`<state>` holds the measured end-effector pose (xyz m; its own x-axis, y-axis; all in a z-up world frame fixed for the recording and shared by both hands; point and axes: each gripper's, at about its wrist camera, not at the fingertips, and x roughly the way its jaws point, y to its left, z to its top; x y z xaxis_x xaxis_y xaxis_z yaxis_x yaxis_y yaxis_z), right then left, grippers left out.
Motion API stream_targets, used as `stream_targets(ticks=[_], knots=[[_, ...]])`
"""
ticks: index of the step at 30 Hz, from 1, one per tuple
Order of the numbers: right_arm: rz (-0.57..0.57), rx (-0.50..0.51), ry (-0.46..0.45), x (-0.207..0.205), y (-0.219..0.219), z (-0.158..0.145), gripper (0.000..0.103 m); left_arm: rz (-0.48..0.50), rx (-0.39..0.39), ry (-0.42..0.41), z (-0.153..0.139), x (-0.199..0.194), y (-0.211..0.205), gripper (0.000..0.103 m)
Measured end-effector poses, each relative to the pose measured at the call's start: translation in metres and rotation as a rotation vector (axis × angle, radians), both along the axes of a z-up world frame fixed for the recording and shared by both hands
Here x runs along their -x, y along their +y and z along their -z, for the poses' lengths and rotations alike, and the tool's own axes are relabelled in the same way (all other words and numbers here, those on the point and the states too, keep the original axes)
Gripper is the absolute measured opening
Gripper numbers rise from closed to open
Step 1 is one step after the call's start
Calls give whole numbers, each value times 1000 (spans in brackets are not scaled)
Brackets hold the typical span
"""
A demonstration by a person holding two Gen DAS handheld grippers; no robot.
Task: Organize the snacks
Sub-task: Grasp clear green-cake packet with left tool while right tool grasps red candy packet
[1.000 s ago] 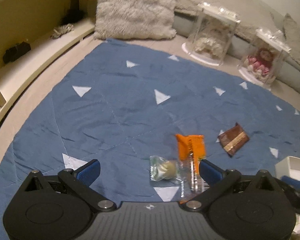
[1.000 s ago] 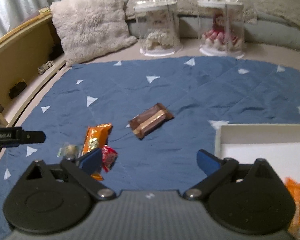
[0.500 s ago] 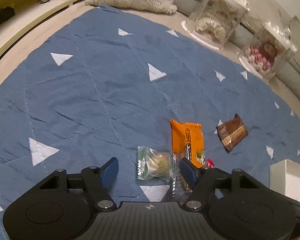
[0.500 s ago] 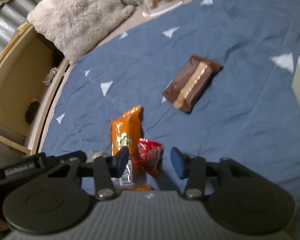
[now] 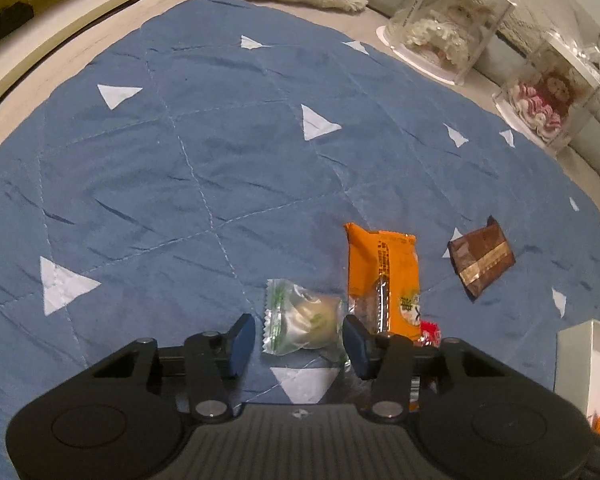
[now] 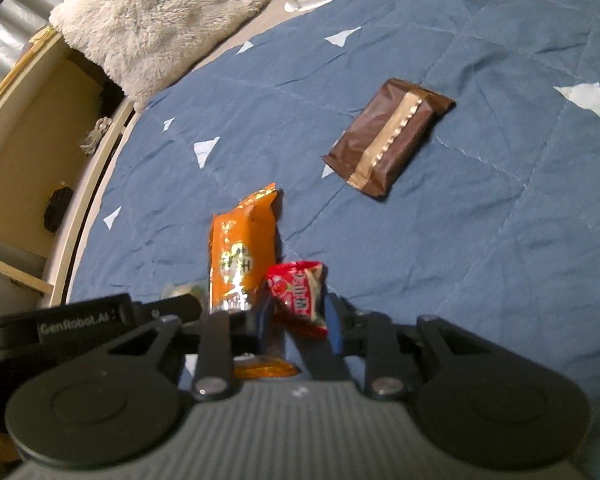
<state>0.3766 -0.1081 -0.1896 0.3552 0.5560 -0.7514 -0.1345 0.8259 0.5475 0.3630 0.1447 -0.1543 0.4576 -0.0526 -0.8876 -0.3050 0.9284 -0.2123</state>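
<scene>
Low in the frame, the right gripper [image 6: 298,316] is clenched on a red packet [image 6: 300,296]. "GenRobot.AI" marks the left gripper [image 5: 298,340], closing around a clear-wrapped pastry [image 5: 300,320], pads not touching. Above lie an orange pack [image 6: 242,248] and a brown pack [image 6: 388,140] on the blue quilt [image 6: 460,240].

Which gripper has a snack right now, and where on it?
The right gripper is shut on the red packet at its near end. The left gripper is closing around the clear-wrapped pastry, pads not yet pressing.

Both grippers dropped toward snacks; right gripper [image 6: 298,316] clamped red packet [image 6: 300,294]; left gripper [image 5: 298,340] was closing round clear-wrapped pastry [image 5: 302,320] at 12 o'clock.
</scene>
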Motion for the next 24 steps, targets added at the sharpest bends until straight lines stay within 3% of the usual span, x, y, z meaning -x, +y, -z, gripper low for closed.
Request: stream_targets(ticks=[4,8,16,24], knots=[[-10,13,-10,2,0,-3,32,-8,4,-11,4,-2,-5,49],[-21,34,-29,2,2,-6,30,-4,-28,1,5,-3,-9,33],[-36,57,-61,4,-1,-12,30,3,-38,-7,-7,2,-9,32],[-50,125,-149,19,-10,-39,30,47,-90,-52,-35,25,-21,32]])
